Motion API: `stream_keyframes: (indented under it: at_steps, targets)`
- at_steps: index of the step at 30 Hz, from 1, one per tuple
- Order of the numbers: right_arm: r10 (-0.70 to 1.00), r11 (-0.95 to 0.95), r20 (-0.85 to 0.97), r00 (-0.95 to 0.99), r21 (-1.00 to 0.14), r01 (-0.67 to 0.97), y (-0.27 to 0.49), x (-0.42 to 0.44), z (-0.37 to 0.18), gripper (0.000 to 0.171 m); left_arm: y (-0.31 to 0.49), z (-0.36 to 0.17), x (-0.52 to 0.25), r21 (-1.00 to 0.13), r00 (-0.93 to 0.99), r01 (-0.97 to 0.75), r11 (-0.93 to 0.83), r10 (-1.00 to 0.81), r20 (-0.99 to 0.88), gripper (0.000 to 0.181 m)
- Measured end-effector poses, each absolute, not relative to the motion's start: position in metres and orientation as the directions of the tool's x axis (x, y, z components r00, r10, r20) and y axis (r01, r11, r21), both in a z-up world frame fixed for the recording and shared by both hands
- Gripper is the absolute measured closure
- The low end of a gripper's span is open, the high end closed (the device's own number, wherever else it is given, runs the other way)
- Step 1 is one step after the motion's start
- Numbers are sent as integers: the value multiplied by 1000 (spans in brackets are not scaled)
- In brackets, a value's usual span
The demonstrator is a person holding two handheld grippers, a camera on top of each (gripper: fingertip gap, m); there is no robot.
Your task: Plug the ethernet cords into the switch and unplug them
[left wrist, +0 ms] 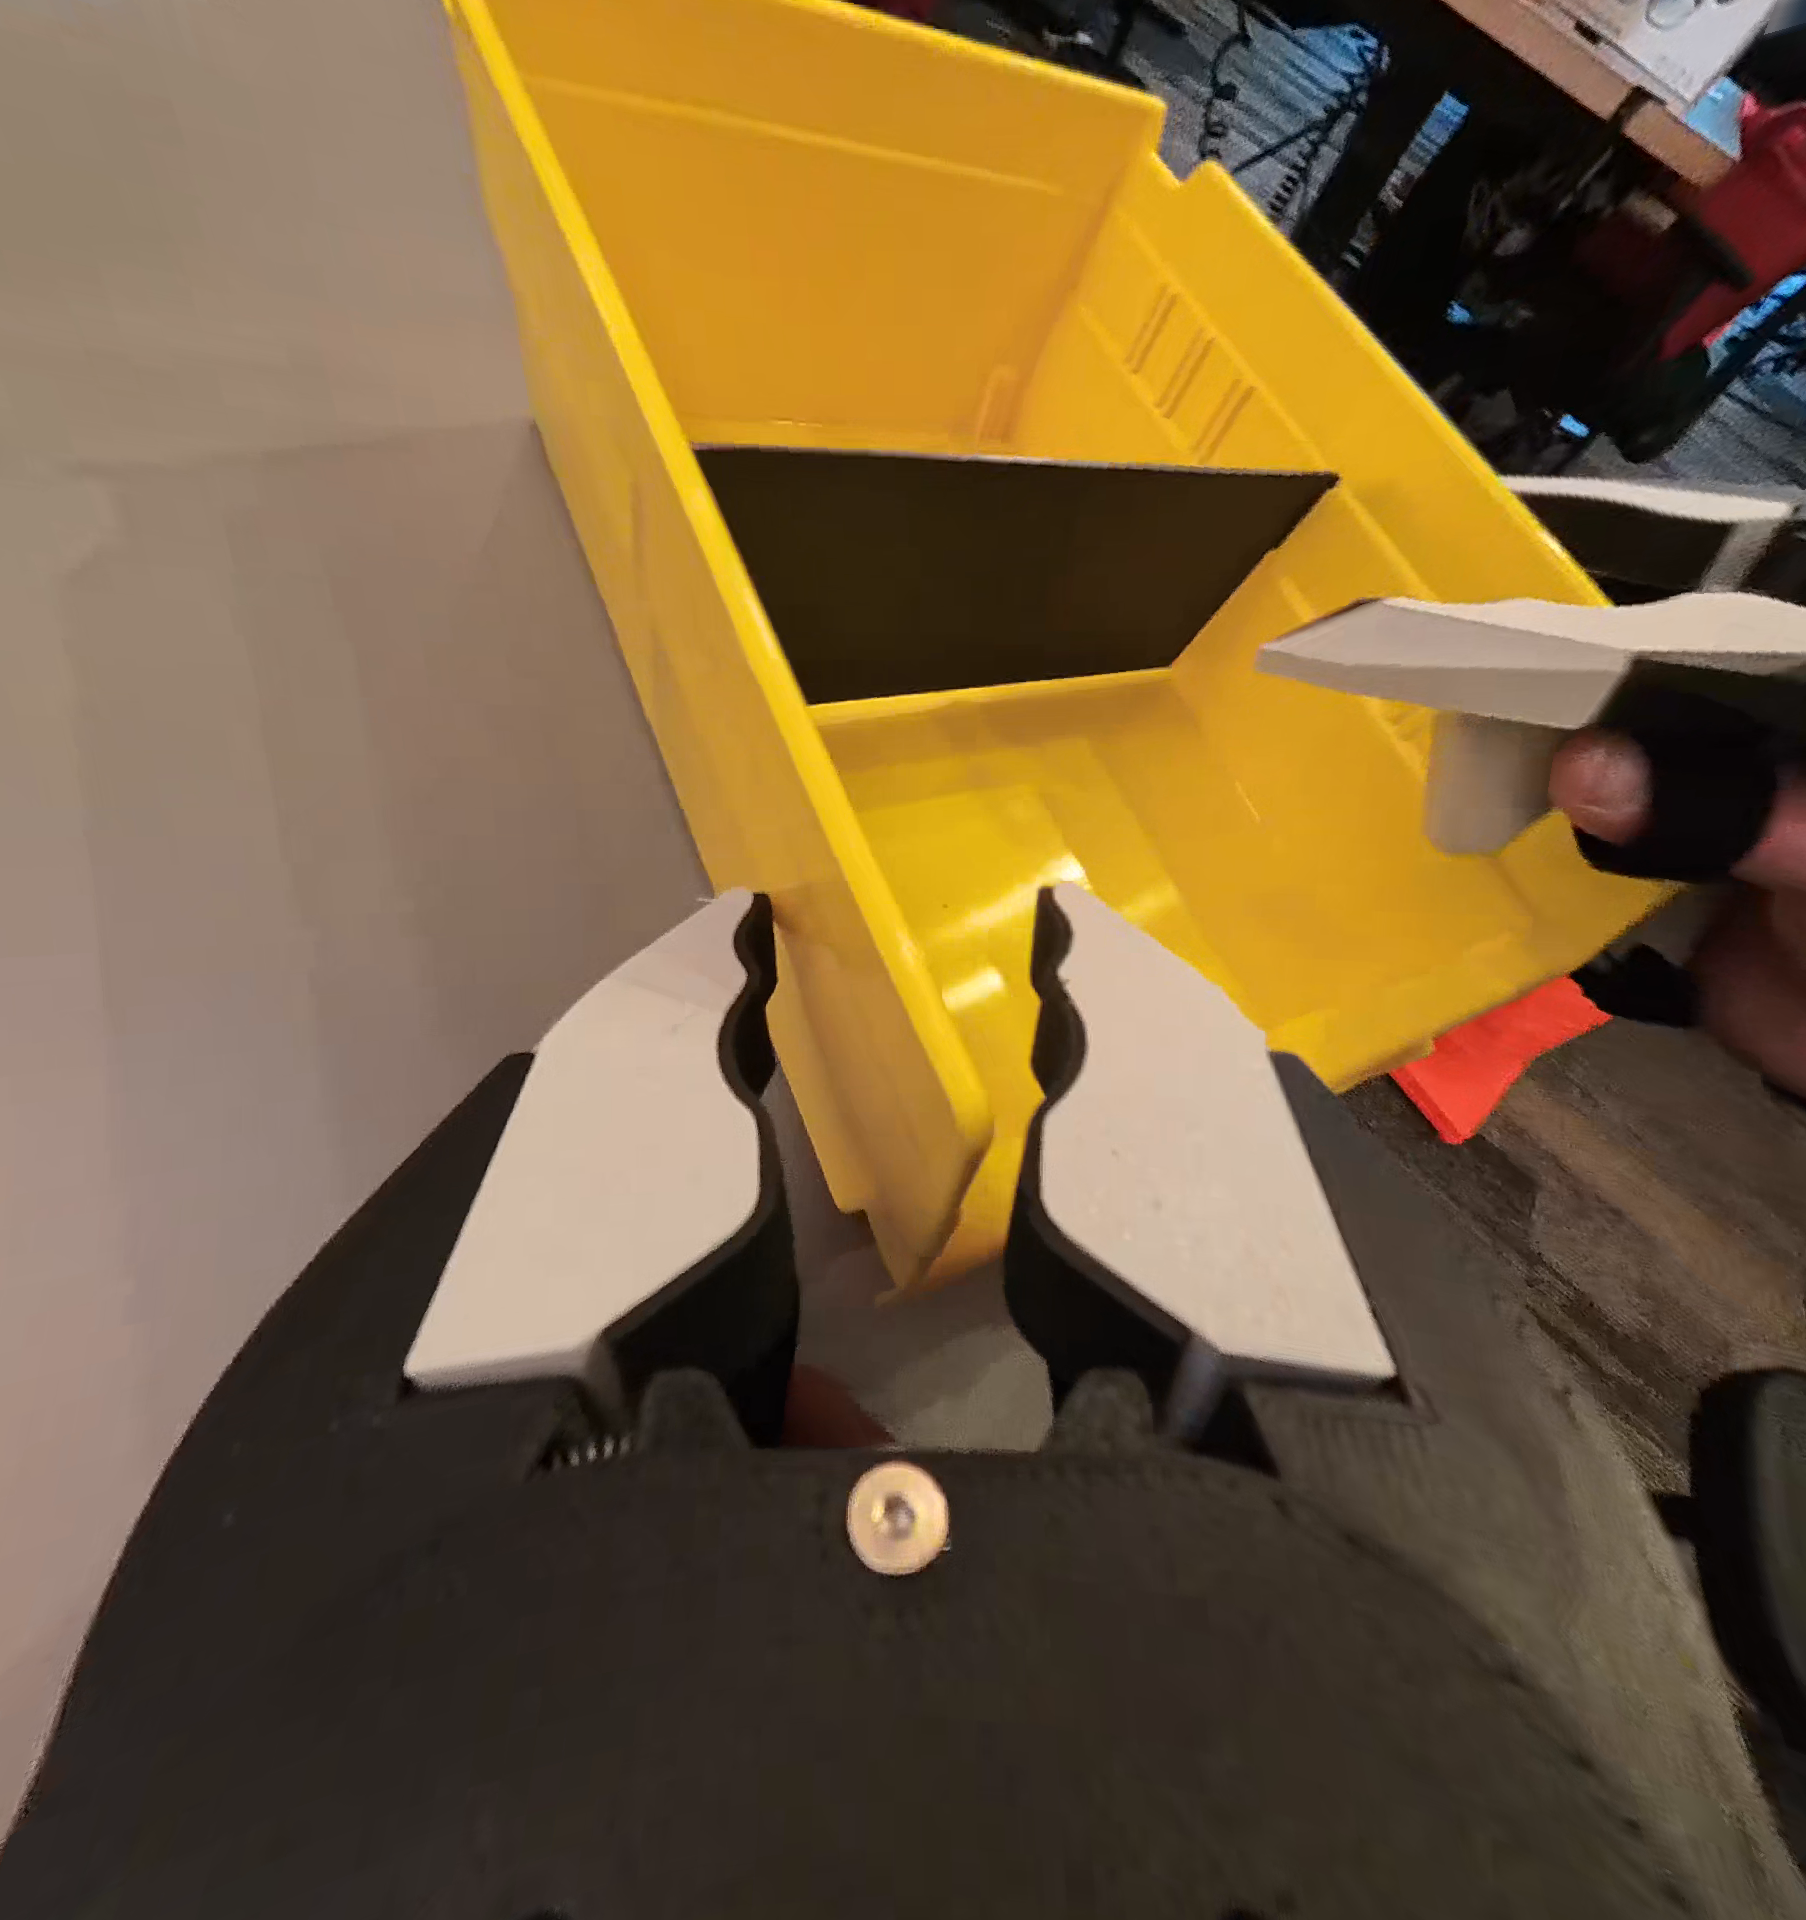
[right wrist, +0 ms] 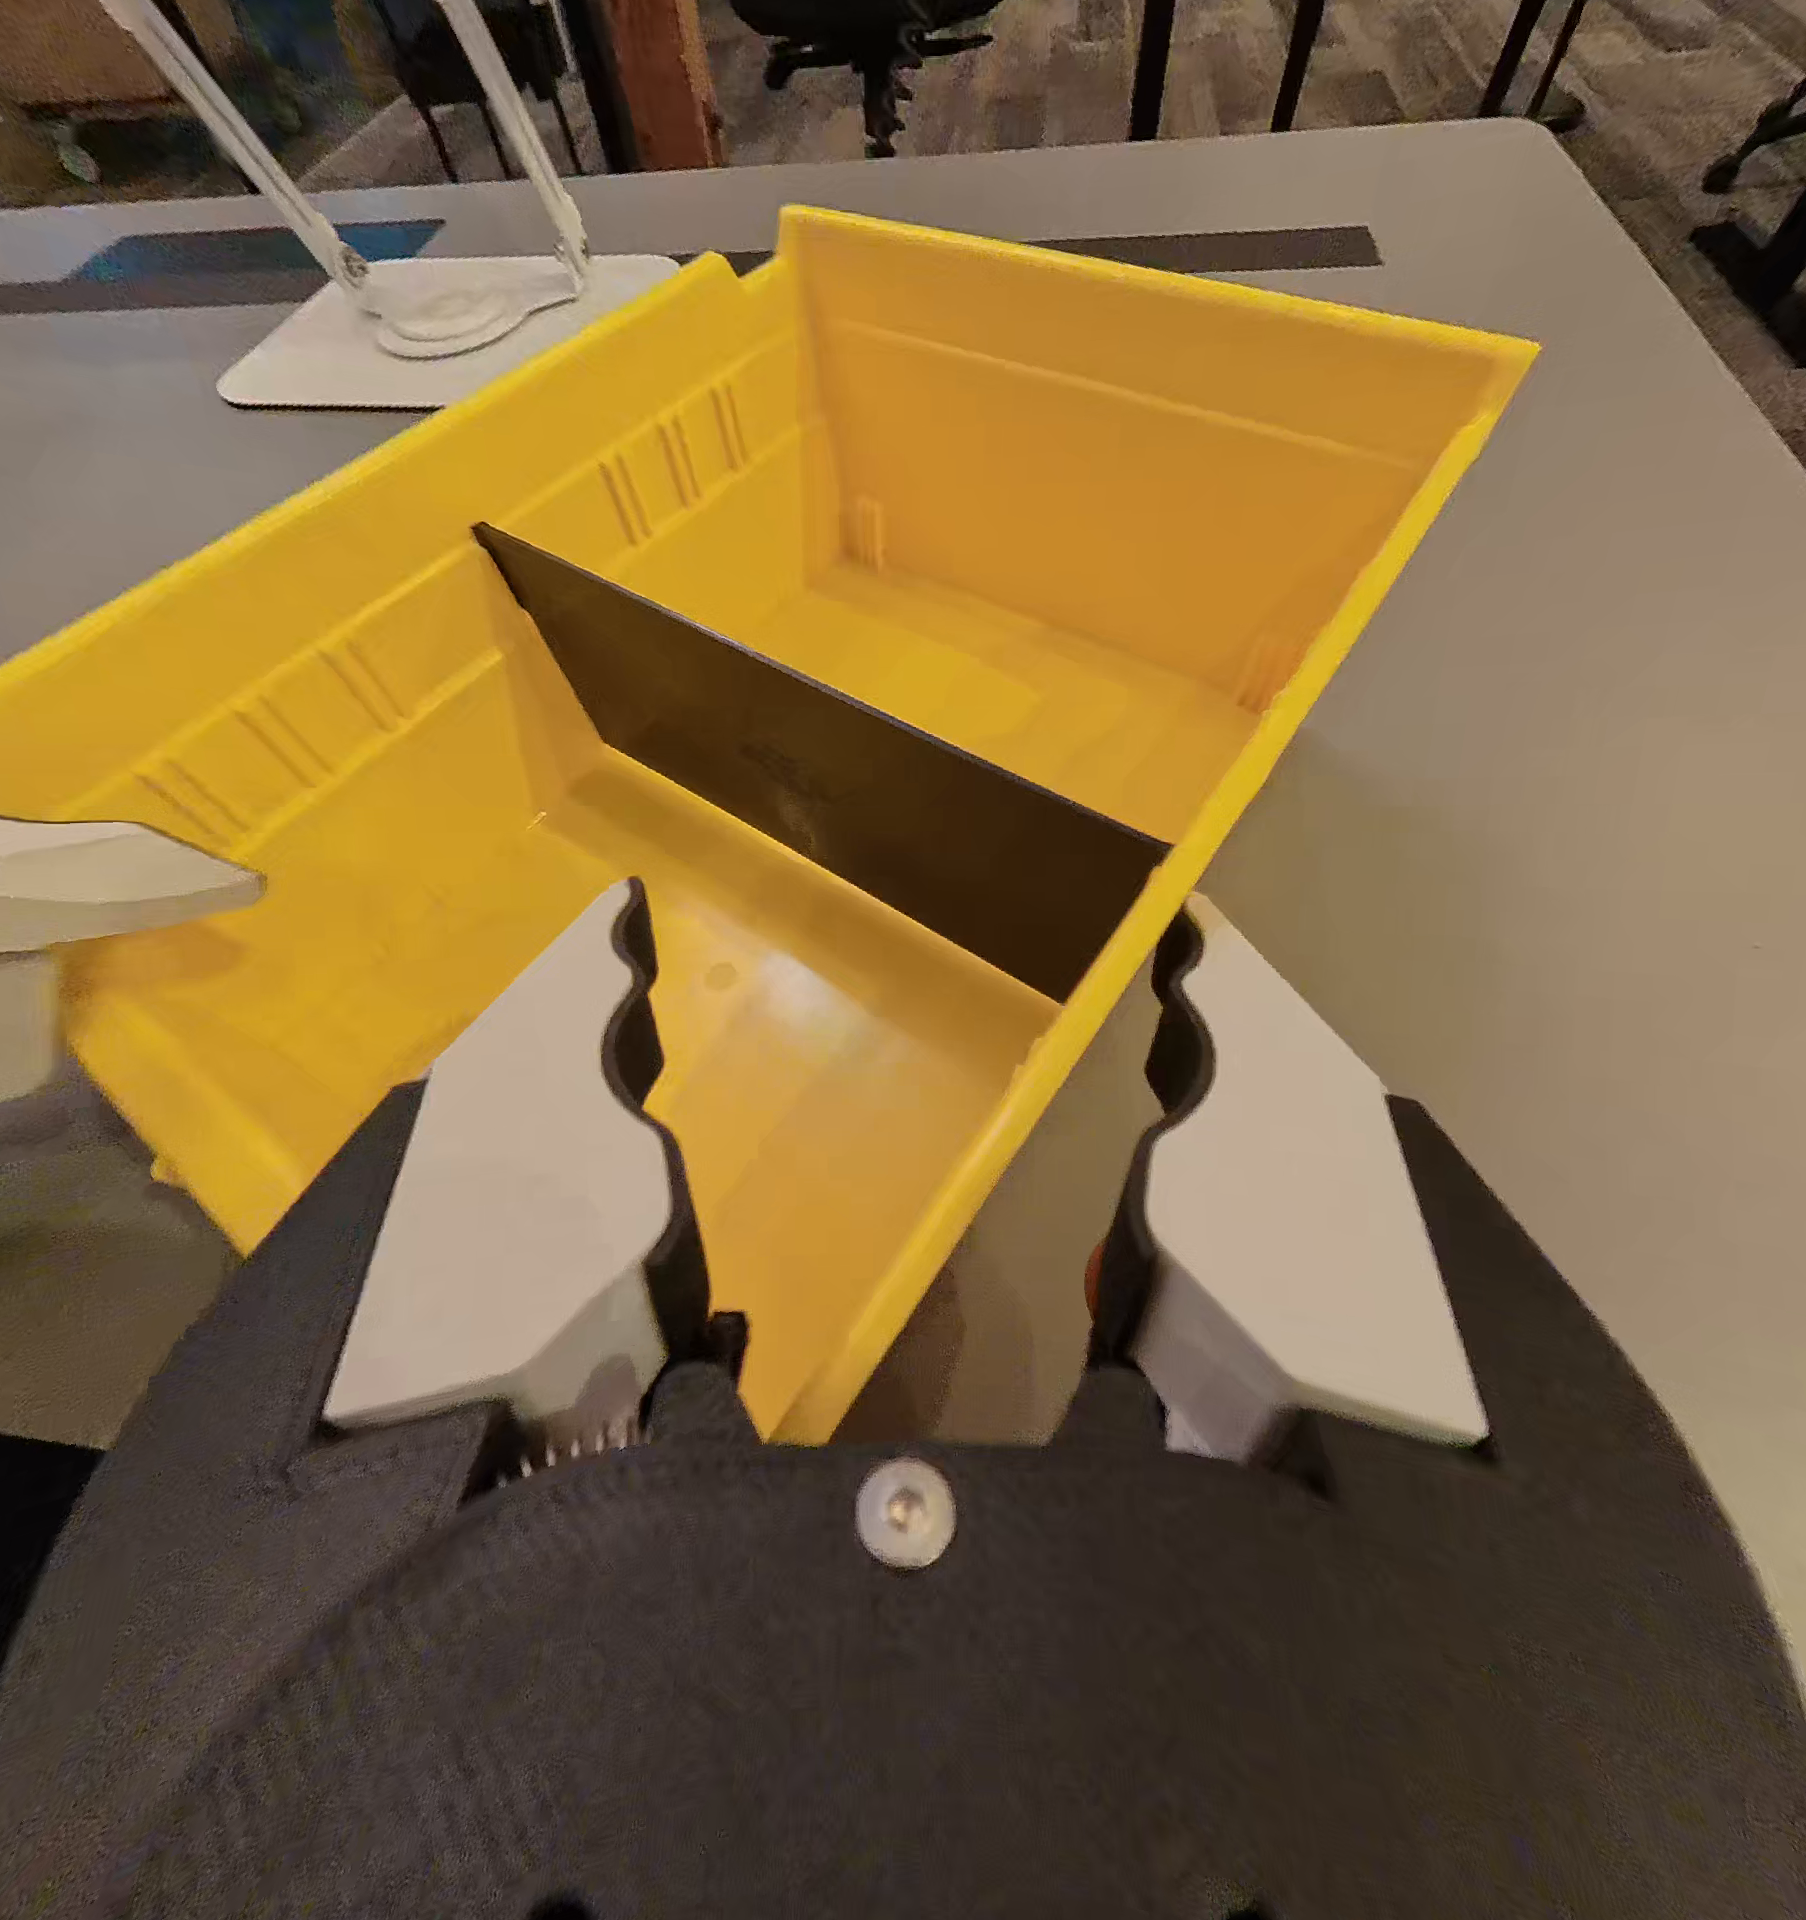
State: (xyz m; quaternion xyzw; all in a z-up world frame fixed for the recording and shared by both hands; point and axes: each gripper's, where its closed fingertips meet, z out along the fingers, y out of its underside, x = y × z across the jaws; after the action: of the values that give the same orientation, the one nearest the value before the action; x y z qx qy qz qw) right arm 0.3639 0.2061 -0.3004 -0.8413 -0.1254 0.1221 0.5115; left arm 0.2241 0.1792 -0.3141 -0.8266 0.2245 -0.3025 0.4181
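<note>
Yellow plastic bin filled both views, tilted, w/ a black divider standing across its middle, splitting it into near & far compartments; both looked bare inside. No ethernet cords or switch showed in either view, so can't tell where they were.

Left wrist view, going left to right: plain grey tabletop at left, bin's left wall just beside it. Left gripper straddled that wall's near corner, one finger outside, one inside; jaws partly spread, w/ a gap between pads and plastic, so not clamped on it. Farther right, an orange piece peeked out under the bin's near right edge. Right gripper reached in from the right over the bin's right wall, a hand in a black fingerless glove on its trigger.

Right wrist view: left gripper's pale fingertip entered at left, over the bin's left wall. White lamp base sat far left on the table, beyond the bin. Right gripper hung wide, straddling the bin's right wall, left finger inside near compartment, right finger outside above the tabletop.
</note>
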Motion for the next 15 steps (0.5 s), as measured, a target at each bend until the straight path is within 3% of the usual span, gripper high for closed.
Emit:
stream_keyframes:
  at_steps: [3, 7, 9, 15]
  targets:
    - [325, -437, -45, 945, -893, 108, 211, 376, -302, 91, 175, -312, 229, -826, 679, -127, -549, -655, 332, 130]
    - [319, -410, -5, 948, -902, 133, 216, 385, -301, 113, 186, -283, 213, -908, 725, -129, -398, -663, 188, 118]
    - [324, -404, 19, 946, -901, 156, 217, 387, -300, 116, 185, -261, 200, -933, 739, -146, -328, -664, 118, 108]
    - [315, -390, 95, 944, -894, 220, 227, 403, -299, 116, 182, -197, 83, -961, 873, -212, -176, -476, -106, 112]
